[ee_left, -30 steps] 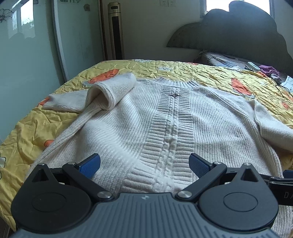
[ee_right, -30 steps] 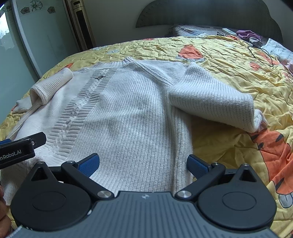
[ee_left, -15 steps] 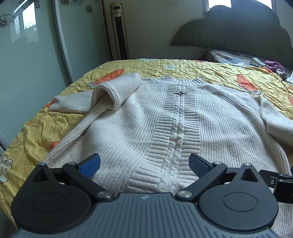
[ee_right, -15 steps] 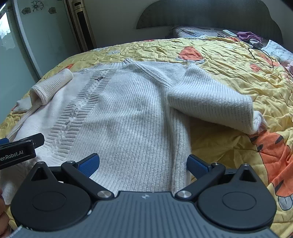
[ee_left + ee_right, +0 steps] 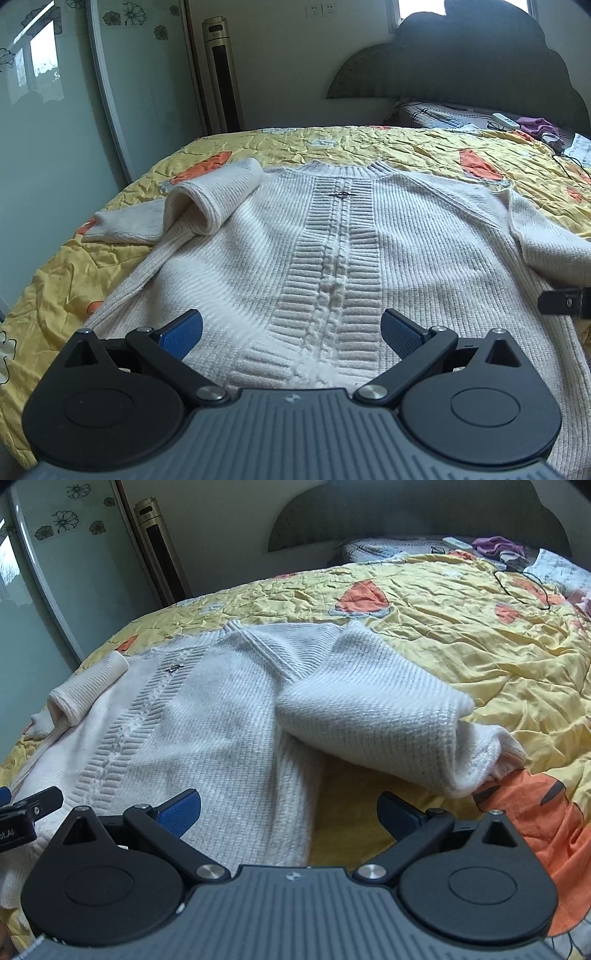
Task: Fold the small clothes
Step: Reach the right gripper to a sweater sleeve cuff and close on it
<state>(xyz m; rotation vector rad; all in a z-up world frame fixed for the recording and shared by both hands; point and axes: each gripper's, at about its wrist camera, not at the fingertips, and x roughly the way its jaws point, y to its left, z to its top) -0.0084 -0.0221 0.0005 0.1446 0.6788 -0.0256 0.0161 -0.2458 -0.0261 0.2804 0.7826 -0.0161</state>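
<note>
1. Right now my left gripper [image 5: 291, 328] hovers over the hem of the cream sweater [image 5: 332, 258], jaws spread wide and pinching nothing.
2. My right gripper [image 5: 288, 808] has its jaws spread too, straddling the sweater's side edge near the bed's near edge.
3. That sweater lies flat, front up, on the yellow bedspread [image 5: 461, 627], collar toward the headboard [image 5: 461, 66].
4. One sleeve [image 5: 214, 199] is doubled back onto the shoulder; the other sleeve [image 5: 373, 709] lies folded outward on the bedspread.
5. Off by the headboard sit a purple cloth [image 5: 495, 544], a white remote [image 5: 504, 119] and a black cable [image 5: 524, 587], well apart from the sweater.
6. Beyond the bed's far corner stands a tall tower unit [image 5: 223, 74].
</note>
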